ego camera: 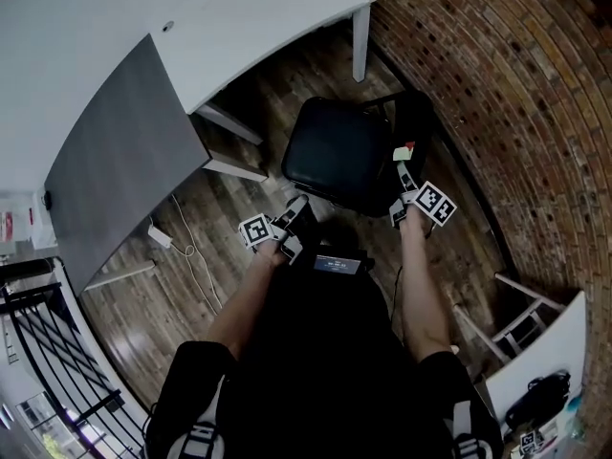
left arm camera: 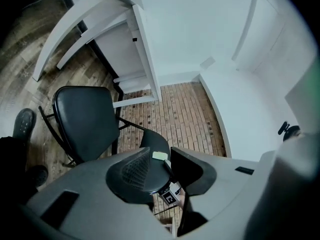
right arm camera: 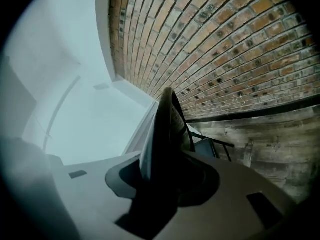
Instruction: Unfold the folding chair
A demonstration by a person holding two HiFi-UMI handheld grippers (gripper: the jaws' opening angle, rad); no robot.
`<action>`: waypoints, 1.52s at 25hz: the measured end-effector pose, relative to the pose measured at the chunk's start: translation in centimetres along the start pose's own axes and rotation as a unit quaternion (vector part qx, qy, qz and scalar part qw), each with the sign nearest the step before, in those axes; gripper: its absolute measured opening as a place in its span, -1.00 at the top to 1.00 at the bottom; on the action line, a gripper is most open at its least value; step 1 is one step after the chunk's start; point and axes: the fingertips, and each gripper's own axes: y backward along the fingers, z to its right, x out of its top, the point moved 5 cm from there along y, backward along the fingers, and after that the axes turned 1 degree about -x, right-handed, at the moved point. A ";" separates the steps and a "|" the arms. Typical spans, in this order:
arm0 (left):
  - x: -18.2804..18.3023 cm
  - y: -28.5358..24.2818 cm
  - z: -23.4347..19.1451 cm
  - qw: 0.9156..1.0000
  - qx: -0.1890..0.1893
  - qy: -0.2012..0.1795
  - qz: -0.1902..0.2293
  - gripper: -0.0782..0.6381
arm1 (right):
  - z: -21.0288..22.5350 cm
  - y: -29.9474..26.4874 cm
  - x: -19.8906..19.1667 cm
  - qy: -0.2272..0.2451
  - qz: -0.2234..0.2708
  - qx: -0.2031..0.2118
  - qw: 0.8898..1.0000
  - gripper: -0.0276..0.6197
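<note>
Standing unfolded on the wood floor (ego camera: 287, 75), the folding chair (ego camera: 335, 151) has its black seat level and its backrest (ego camera: 413, 122) upright on the side toward the brick wall (ego camera: 497, 65). It sits just off the corner leg of the white surface (ego camera: 239, 17).

Right tongs (ego camera: 402, 194) are at the backrest's top edge. In the right gripper view the backrest's thin edge (right arm camera: 167, 129) stands between the tongs, which sit loosely apart around it rather than clamped.

Left tongs (ego camera: 295, 220) hang near the seat's front edge, clear of it. In the left gripper view they are partly apart with nothing between them. The person's forearms reach down to both.
</note>
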 end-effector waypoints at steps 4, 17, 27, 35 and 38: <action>1.5 -0.3 1.3 1.000 0.002 -0.025 0.007 0.39 | 0.2 -0.5 -0.2 -0.001 0.008 -0.008 1.000 0.45; 3.9 -3.7 5.2 0.994 0.012 -0.093 -0.058 0.39 | 2.0 2.5 -0.2 -0.061 0.120 -0.078 0.988 0.45; 0.0 -8.9 3.9 0.984 0.017 -0.082 -0.156 0.39 | -1.0 1.2 -4.8 -0.099 0.149 -0.072 0.981 0.41; -2.2 -11.7 3.2 0.980 -0.013 -0.055 -0.190 0.39 | -2.7 -0.2 -5.7 -0.113 0.169 -0.070 0.977 0.40; -1.8 -11.1 2.9 0.982 -0.023 -0.032 -0.182 0.39 | -3.3 -0.7 -6.0 -0.114 0.172 -0.073 0.976 0.40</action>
